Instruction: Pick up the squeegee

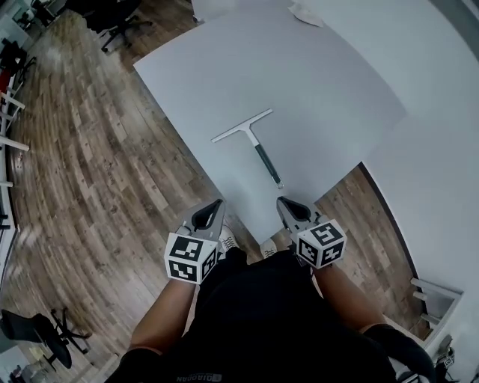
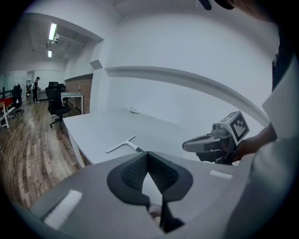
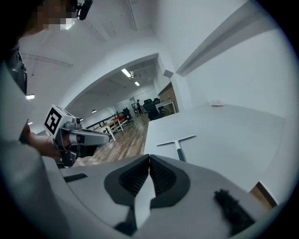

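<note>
Grey and pinched shut, our two grippers sit close to our body. The left gripper (image 1: 218, 202) has its jaws pressed together with nothing in them. The right gripper (image 1: 281, 200) is closed tight and empty too. Each one carries one cube with black and white squares.

Just past them starts the near corner of one pale table (image 1: 337, 90). One squeegee (image 1: 258, 149) lies flat on it, in front of both grippers. Neither gripper touches it. In the head view the end of its handle lies just ahead of the right gripper's tip, and the left gripper is farther off to the side.

The squeegee is shaped like a T. Its long handle points back at us, and the dark part of the handle is the end nearest us. Going away from us, the handle leans a little to the left. Its white blade sits at the far end and lies across the handle.

Farther off, one small white thing (image 1: 305, 13) lies at the far end of the table. Brown wood floor (image 1: 90, 149) spreads out to our left.
</note>
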Motion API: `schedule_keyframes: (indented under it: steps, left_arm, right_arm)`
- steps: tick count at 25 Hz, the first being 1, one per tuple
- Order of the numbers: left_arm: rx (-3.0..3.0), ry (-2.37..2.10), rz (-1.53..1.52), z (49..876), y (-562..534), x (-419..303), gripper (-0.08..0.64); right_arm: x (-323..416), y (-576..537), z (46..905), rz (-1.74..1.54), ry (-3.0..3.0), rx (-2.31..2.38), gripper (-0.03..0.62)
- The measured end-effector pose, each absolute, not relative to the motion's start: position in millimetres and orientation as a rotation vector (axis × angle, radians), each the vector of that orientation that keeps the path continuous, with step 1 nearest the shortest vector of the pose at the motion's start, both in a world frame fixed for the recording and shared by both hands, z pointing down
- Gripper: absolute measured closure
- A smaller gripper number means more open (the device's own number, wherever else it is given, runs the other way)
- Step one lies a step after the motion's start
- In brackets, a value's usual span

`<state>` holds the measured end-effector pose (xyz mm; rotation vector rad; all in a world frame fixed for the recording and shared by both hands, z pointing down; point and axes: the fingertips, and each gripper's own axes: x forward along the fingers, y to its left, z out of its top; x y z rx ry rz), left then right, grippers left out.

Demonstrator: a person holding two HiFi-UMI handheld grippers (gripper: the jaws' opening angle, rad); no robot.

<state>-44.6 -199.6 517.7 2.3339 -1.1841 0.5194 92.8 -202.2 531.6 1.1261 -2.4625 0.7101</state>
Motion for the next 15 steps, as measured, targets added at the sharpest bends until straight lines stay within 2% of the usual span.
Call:
schedule_keyframes:
  steps: [15]
  left_arm:
    - [2.388,-1.037,0.516,549.8,-236.3,-68.2,0.552]
  right_arm:
    - [83.5,-275.6,568.7,0.582,-2.237,1.236,0.584]
